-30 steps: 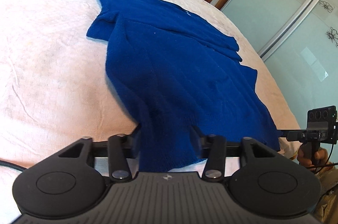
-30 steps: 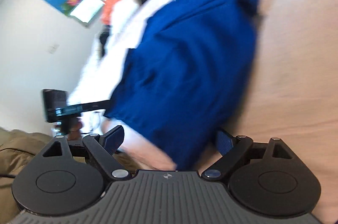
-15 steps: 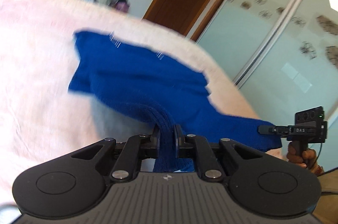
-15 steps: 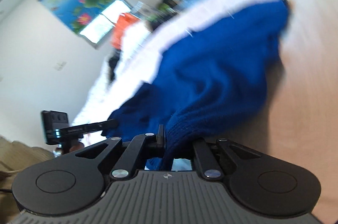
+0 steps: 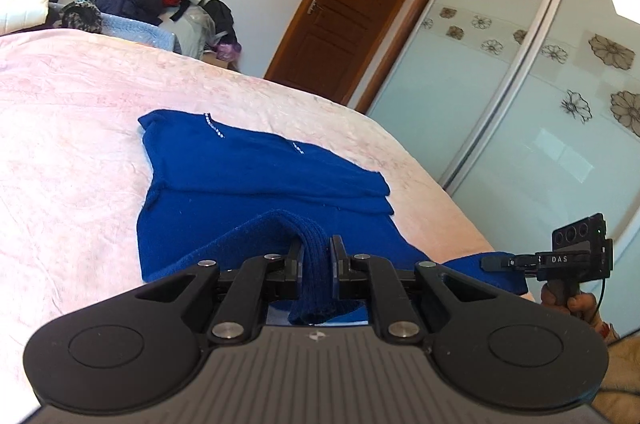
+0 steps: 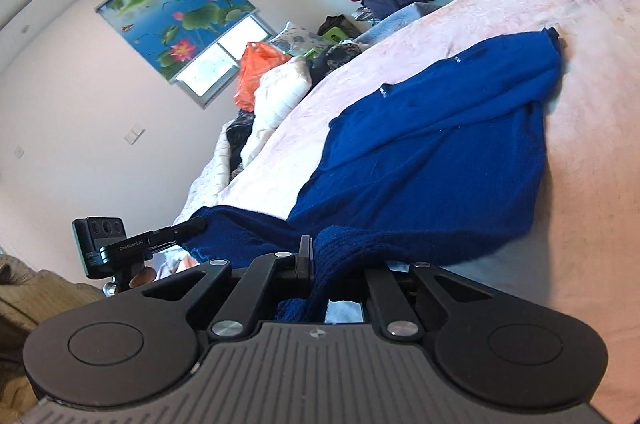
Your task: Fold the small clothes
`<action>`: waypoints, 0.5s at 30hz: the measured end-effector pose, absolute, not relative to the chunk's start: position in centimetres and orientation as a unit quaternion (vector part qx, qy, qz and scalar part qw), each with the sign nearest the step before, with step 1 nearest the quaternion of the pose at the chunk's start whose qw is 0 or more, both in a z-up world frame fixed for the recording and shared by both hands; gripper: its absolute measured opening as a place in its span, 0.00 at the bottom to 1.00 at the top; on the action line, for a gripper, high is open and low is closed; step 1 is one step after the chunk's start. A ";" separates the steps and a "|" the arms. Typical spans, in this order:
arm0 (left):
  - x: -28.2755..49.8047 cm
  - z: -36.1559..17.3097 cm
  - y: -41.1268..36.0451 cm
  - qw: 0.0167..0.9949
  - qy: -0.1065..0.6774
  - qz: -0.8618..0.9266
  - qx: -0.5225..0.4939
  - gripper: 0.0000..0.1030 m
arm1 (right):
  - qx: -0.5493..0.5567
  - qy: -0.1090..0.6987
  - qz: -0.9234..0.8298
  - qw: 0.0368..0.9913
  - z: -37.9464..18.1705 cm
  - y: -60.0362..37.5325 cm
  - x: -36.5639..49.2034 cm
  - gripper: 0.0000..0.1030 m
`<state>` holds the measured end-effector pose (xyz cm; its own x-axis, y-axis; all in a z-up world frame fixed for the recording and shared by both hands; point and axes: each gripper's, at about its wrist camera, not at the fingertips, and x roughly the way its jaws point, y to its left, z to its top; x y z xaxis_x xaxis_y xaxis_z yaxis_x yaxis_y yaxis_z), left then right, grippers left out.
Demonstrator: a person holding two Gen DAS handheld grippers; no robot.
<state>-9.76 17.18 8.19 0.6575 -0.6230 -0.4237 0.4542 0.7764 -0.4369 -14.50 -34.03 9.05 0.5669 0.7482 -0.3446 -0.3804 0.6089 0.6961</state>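
We cannot see the right gripper's [image 6: 320, 256] far finger, buried under the blue sweater's [image 6: 432, 160] bunched hem.

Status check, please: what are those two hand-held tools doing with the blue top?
Left tool shut on blue knitted sweater hem. Right tool shut on it too. Sweater mostly flat on pink bedspread. Nothing in the way.
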 end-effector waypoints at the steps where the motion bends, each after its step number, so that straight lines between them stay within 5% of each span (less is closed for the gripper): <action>1: -9.4 8.3 17.1 0.900 0.284 -0.295 -0.151 0.11 | 0.285 0.317 0.332 0.841 9.2 -33.9 -14.1 0.10; 15: -4.5 10.8 14.3 0.925 0.268 -0.242 -0.118 0.11 | 0.250 0.292 0.266 0.884 10.6 -32.4 -7.8 0.10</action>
<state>-4.54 14.30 10.83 0.7386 -0.5115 -0.4392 0.3848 0.8548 -0.3484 -7.81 -32.42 10.61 0.6881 0.6163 -0.3829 -0.3238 0.7331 0.5981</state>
